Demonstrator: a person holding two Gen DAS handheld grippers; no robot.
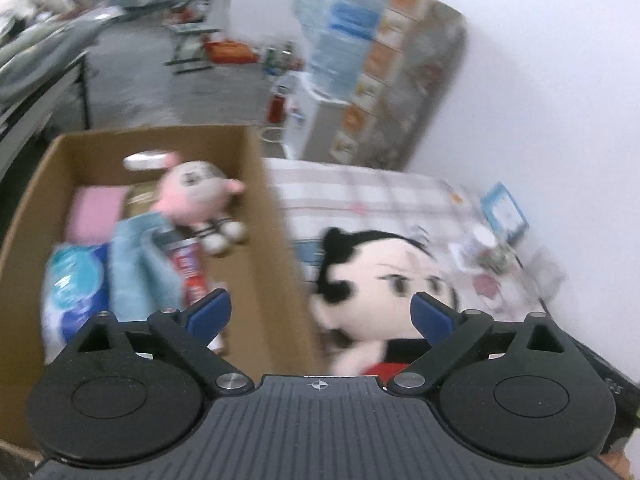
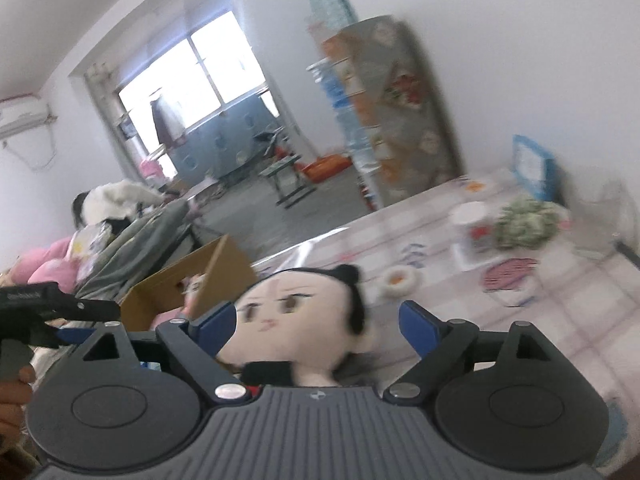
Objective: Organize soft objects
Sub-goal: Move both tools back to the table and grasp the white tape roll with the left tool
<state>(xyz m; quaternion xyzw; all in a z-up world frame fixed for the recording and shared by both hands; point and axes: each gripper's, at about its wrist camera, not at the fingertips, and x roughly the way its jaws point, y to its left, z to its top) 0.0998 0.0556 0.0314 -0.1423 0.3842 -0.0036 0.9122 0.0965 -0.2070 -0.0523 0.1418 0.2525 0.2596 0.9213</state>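
An open cardboard box (image 1: 262, 200) holds a pink plush doll (image 1: 192, 188), a light blue cloth (image 1: 136, 268), a pink pad, a blue pack and a red tube. My left gripper (image 1: 322, 312) hovers open over the box's right wall with nothing between its fingers. Just right of the box is a black-haired doll (image 1: 384, 276) with a pale face and red clothes. In the right wrist view that doll's head (image 2: 292, 320) fills the space between the pads of my right gripper (image 2: 318, 320); its body drops out of sight below. The box (image 2: 224, 264) lies behind on the left.
A checked tablecloth (image 2: 440, 248) carries a white jar (image 2: 468, 216), a bunch of flowers (image 2: 524, 220), a small bowl (image 2: 400, 280) and a blue frame (image 2: 532, 168). A patterned cabinet (image 2: 400, 112) stands behind. A hand (image 2: 12, 396) holds the left gripper beside piled bedding (image 2: 120, 248).
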